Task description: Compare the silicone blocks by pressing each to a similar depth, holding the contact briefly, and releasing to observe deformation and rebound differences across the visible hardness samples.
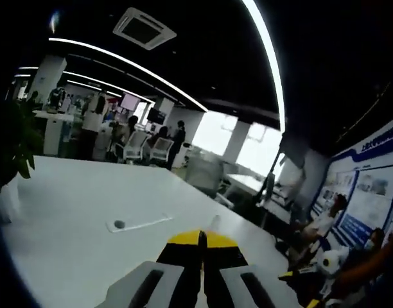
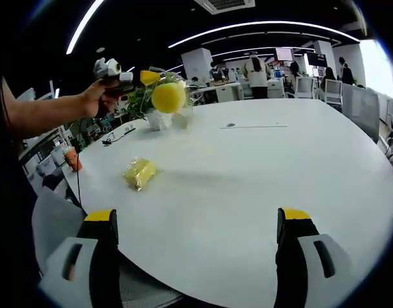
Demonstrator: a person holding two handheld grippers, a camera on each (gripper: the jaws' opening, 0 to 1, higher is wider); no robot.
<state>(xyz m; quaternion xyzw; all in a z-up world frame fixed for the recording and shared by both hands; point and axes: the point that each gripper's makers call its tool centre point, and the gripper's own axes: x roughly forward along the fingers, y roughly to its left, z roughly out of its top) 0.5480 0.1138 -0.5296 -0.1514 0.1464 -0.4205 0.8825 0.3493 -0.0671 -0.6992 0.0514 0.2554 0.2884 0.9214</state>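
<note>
- left gripper view: the left gripper (image 1: pixel 200 247) has its yellow-tipped jaws pressed together over the white table (image 1: pixel 68 205), with nothing visible between them here. a flat cable cover (image 1: pixel 139 223) lies on the tabletop ahead, a plant (image 1: pixel 17 147) stands at the left edge, and people sit by a blue wall display (image 1: pixel 370 199) on the right.
- right gripper view: the right gripper (image 2: pixel 196 221) is released, jaws wide apart above the near table edge. a yellow silicone block (image 2: pixel 140 172) lies on the table, ahead and left of the jaws. a hand (image 2: pixel 97 96) raises the left gripper, whose tips appear to meet a yellow ball-shaped sample (image 2: pixel 169 97), held well above the table beside a potted plant.
</note>
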